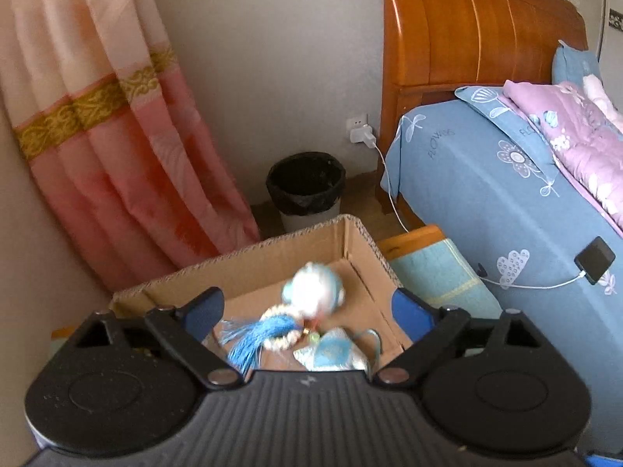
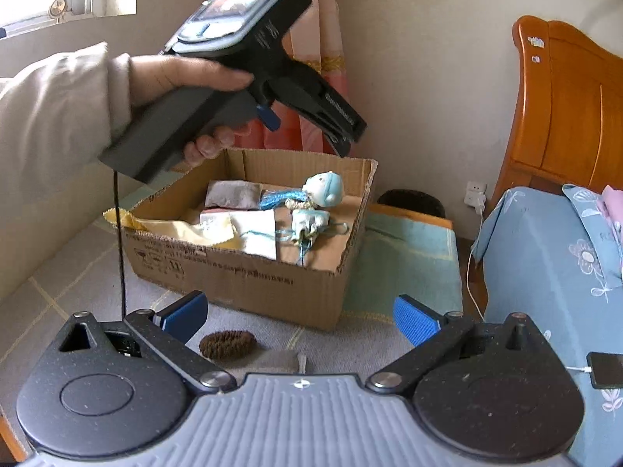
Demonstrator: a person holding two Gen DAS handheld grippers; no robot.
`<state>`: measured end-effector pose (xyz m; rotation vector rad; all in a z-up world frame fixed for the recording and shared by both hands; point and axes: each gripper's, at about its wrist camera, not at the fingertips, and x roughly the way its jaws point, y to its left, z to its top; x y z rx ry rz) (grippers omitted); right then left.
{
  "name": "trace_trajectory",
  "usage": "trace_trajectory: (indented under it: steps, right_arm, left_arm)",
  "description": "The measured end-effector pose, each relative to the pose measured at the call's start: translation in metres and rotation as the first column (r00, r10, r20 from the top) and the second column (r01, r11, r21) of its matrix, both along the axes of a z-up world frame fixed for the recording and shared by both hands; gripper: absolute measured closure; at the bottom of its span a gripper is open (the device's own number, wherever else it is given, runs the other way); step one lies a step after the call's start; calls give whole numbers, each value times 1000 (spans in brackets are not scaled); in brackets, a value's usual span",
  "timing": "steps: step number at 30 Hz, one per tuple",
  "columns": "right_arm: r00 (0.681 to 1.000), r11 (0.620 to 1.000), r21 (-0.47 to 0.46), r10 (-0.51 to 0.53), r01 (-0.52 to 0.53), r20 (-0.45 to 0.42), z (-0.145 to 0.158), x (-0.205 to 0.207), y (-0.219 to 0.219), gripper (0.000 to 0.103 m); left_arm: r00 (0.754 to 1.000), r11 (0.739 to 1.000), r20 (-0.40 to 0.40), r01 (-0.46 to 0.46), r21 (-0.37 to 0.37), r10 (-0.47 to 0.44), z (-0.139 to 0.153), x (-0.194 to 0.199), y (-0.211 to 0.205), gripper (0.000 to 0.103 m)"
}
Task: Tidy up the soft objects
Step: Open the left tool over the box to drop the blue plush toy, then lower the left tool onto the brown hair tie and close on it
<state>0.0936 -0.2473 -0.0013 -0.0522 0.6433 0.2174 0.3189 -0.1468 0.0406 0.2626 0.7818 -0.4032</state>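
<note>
A cardboard box (image 2: 249, 276) stands on the floor mat and holds several soft things: a blue-and-white doll with a blue tassel (image 2: 323, 190), a small blue pouch (image 2: 309, 225), white and yellow cloths (image 2: 249, 229) and a grey cloth roll (image 2: 231, 194). My left gripper (image 1: 307, 311) is open and empty above the box, over the doll (image 1: 315, 292) and the pouch (image 1: 335, 354). It also shows in the right wrist view (image 2: 342, 132), held by a hand. My right gripper (image 2: 301, 319) is open and empty, low in front of the box, above a brown pine cone (image 2: 227, 344) and a grey cloth piece (image 2: 268, 362).
A bed with a blue sheet (image 1: 506, 194) and a wooden headboard (image 1: 467, 27) stands at the right, with a phone (image 1: 595, 260) charging on it. A black-lined bin (image 1: 305, 190) stands behind the box by the wall. A pink curtain (image 1: 117, 136) hangs at the left.
</note>
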Motion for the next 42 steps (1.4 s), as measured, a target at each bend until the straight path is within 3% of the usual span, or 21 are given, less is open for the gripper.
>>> trace_trajectory:
  steps: [8, 14, 18, 22, 30, 37, 42]
  right_arm:
    - [1000, 1000, -4, -12, 12, -5, 4, -19, 7, 0]
    - [999, 999, 8, -36, 36, -22, 4, -37, 11, 0]
    - [998, 999, -11, -31, 30, -49, -5, -48, 18, 0]
    - [995, 998, -33, -57, 54, -84, -18, -53, 20, 0]
    - [989, 996, -47, -83, 78, -120, -39, -58, 19, 0]
    - [981, 992, -95, -97, 82, -169, -65, -52, 20, 0]
    - [978, 993, -97, -91, 73, -189, -74, -49, 20, 0]
  left_arm:
    - [999, 1000, 42, -6, 5, 6, 28, -47, 30, 9]
    - [993, 1000, 116, -25, -10, 26, 49, -94, 55, 4]
    - [990, 1000, 144, -9, -5, 10, 49, -126, 68, 4]
    - [987, 1000, 161, -4, 8, 2, 32, -158, 73, 4]
    - [996, 999, 90, -32, 21, 30, -27, -192, 75, 3]
    - [998, 998, -4, -68, -14, 68, -61, -194, 72, 4]
    - [999, 999, -16, -49, -11, 48, -74, -186, 64, 4]
